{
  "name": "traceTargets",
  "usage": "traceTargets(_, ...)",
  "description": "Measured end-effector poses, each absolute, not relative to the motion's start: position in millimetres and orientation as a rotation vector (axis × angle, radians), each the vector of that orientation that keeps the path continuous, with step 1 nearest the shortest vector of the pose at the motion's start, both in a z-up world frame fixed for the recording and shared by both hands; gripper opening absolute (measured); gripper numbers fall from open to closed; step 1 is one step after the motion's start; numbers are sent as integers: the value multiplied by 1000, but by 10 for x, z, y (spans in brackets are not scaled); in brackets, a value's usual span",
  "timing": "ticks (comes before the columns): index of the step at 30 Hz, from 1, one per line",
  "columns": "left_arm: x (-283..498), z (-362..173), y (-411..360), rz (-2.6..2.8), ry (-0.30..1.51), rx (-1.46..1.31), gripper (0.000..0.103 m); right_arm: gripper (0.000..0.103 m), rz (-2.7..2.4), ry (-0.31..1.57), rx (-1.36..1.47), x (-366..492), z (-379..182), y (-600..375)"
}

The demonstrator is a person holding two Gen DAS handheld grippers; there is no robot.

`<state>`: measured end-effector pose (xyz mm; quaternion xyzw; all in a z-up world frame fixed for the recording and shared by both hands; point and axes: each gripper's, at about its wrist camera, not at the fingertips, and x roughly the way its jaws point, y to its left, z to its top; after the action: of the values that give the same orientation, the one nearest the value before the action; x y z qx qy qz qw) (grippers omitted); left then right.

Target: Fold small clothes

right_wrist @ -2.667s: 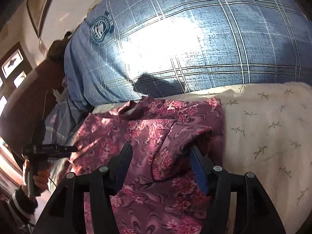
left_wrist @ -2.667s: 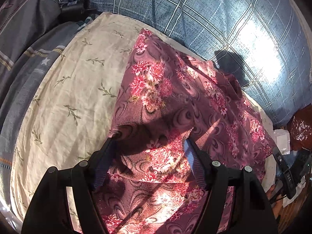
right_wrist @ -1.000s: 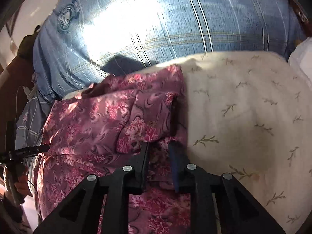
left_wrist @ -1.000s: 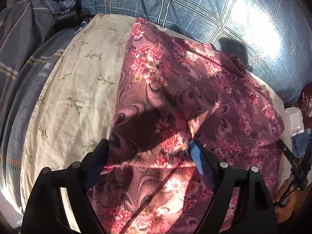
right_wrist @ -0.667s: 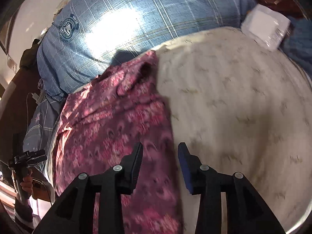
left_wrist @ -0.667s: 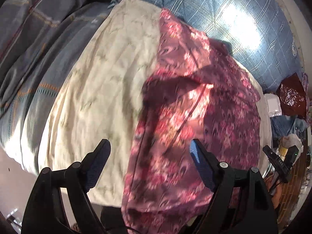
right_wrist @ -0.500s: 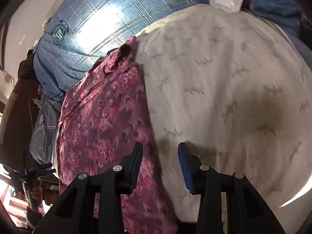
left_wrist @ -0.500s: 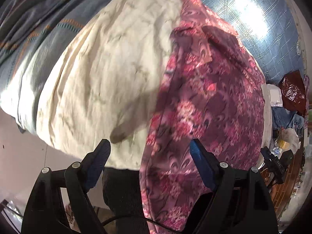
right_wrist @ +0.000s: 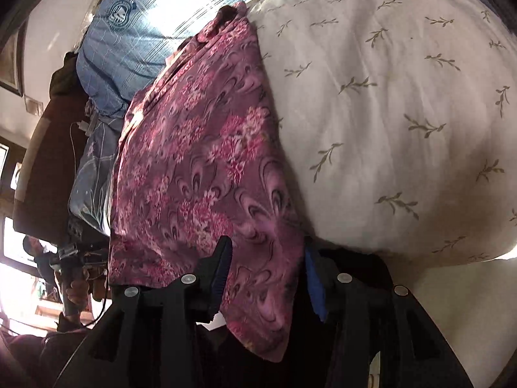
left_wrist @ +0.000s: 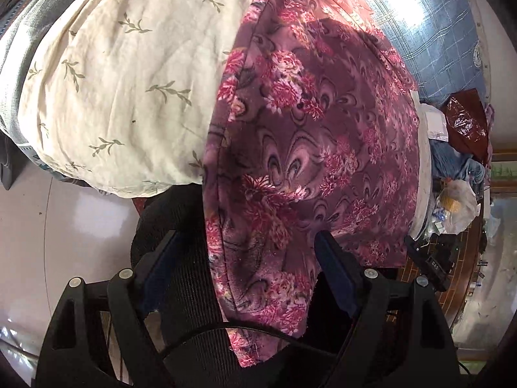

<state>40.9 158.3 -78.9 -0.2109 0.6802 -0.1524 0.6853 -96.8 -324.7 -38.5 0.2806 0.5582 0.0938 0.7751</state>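
Observation:
A purple garment with pink flowers lies lengthwise on the cream leaf-print bedcover, and its lower hem hangs over the bed's near edge. My left gripper stands wide open at that edge; the hanging hem sits between its fingers, and the left pad is clear of the cloth. In the right wrist view the same garment drapes down between the fingers of my right gripper, whose jaws are opening. Its pads do not squeeze the cloth.
A blue plaid pillow lies at the far end of the bed. Bags and clutter sit beside the bed on the right. Pale floor and a black mesh surface lie below the bed edge. A hand holds the other gripper at left.
Both grippers drew back from the middle of the garment to the bed's near edge. The right gripper let go of the fabric fold and opened. The hem now hangs over the edge.

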Motion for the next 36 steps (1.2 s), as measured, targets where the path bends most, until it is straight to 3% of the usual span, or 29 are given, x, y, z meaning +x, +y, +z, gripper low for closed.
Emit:
traceTargets(4,354,-726,1513,-345,1497,-391,77,41,247,1211,539,-989,-334,-3164)
traceTargets(5,348,-723,1469,-329,1494,-337,68,33,259,1221,513,-988,-327,-3133)
traceTargets(6,332,-713,1418,-311,1491,-268,57,17,271,1236,490,-992,-328,-3110)
traceTargets(7,312,-697,1372,-294,1486,-202,52,9,283,1258,463,-989,-338,-3064)
traceTargets(10,274,-605,1350,-300,1454,-175,31,4,300,1265,441,-1008,-310,-3015)
traceTargets(11,274,-571,1371,-310,1447,-196,11,4,312,1253,464,-1013,-286,-3025)
traceTargets(12,284,-542,1410,-338,1448,-253,3,4,325,1235,488,-1019,-261,-3036)
traceTargets(21,455,-455,1496,-444,1395,-555,3,4,405,1067,672,-882,53,-3091)
traceTargets(36,1364,-27,1740,-440,1182,-783,3,4,372,861,796,33,387,-3314)
